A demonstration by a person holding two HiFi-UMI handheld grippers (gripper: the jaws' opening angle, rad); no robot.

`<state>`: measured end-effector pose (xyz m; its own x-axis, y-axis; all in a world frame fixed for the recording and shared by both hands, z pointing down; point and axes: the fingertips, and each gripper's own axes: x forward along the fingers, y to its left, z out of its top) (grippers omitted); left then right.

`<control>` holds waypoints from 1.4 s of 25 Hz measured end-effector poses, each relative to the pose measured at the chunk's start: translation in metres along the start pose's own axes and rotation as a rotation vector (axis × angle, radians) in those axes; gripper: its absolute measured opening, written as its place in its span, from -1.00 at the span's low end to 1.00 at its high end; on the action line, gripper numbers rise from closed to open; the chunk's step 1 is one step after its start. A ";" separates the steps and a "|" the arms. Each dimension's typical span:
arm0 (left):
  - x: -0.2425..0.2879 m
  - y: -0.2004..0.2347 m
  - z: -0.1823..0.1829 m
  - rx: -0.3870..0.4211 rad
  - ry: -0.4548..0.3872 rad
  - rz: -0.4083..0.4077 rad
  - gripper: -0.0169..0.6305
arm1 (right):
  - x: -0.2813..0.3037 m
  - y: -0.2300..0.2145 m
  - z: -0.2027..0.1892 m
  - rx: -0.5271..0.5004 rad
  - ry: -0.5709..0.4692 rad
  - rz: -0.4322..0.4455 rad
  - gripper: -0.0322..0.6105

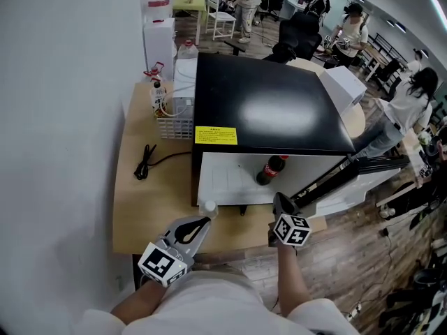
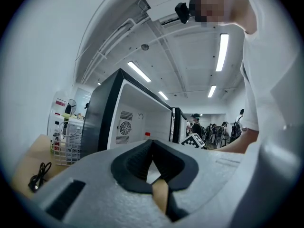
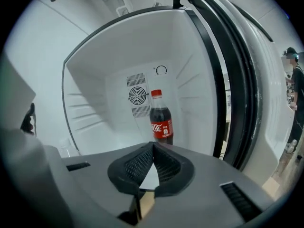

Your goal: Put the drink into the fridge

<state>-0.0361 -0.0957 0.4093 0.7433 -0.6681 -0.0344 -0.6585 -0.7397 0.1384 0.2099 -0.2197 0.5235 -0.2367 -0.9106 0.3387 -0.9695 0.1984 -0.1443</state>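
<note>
The drink, a cola bottle [image 1: 271, 169] with a red cap and label, stands upright inside the open white fridge [image 1: 230, 180], near its back wall [image 3: 160, 118]. My right gripper [image 1: 279, 202] hovers just outside the fridge opening, pointing at the bottle from a short distance. It [image 3: 153, 146] is shut with nothing between its pads. The left gripper [image 1: 204, 222] is over the table's front edge, left of the opening, also shut and empty [image 2: 152, 144]. The fridge door [image 1: 342, 176] is swung wide to the right.
The fridge has a black top [image 1: 265, 107] and sits on a wooden table [image 1: 143, 215]. A small clear bottle [image 1: 207, 208] stands by its front left corner. A white wire basket [image 1: 174, 124] and a black cable [image 1: 145, 160] lie left. People and chairs fill the room behind.
</note>
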 end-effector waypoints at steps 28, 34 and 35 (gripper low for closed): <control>-0.001 0.031 0.045 0.031 -0.109 0.160 -0.90 | -0.103 0.043 0.144 -0.155 -0.298 0.210 -0.90; -0.009 0.041 0.048 0.025 -0.121 0.207 -0.90 | -0.124 0.055 0.174 -0.184 -0.377 0.241 -0.90; -0.011 0.043 0.049 0.024 -0.125 0.220 -0.90 | -0.128 0.056 0.176 -0.187 -0.387 0.244 -0.90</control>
<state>-0.0783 -0.1240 0.3675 0.5627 -0.8166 -0.1288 -0.8063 -0.5765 0.1326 0.1971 -0.1558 0.3079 -0.4513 -0.8904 -0.0594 -0.8921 0.4518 0.0047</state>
